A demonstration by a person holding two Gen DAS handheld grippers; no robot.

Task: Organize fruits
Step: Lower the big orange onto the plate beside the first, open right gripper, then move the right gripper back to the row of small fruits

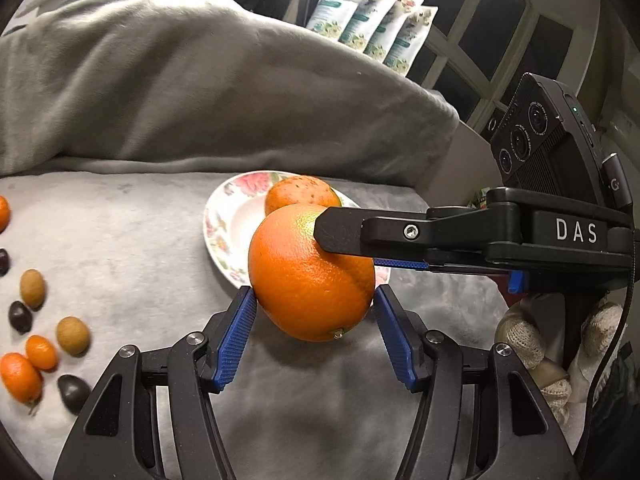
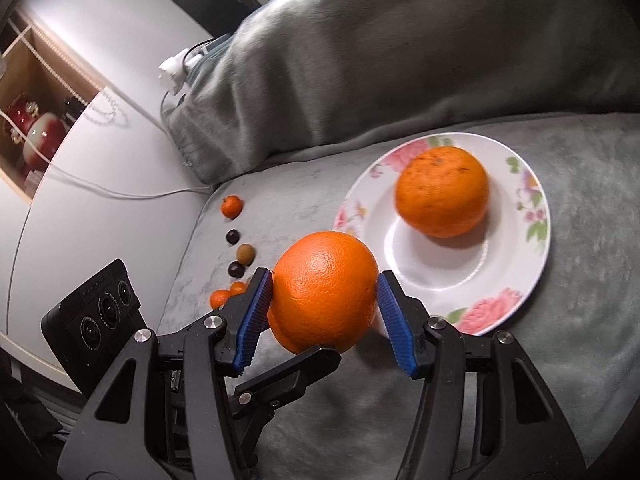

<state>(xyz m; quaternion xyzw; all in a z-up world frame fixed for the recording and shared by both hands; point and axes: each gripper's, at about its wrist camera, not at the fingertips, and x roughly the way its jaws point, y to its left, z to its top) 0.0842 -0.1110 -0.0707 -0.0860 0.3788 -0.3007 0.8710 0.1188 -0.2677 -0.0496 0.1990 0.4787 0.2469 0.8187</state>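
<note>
Both grippers, left (image 1: 314, 316) and right (image 2: 324, 308), clamped one large smooth orange (image 2: 324, 292); floral-rimmed white plate (image 2: 532, 248) lay just beyond, right-forward.

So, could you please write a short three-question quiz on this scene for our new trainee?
1. True or false: the floral plate already holds one orange.
2. How many grippers grip the lifted orange?
A. none
B. one
C. two
3. Fill in: the small fruits lie on the grey ____.

Key:
1. True.
2. C: the left gripper and the right gripper both clamp it.
3. Blanket.
</note>
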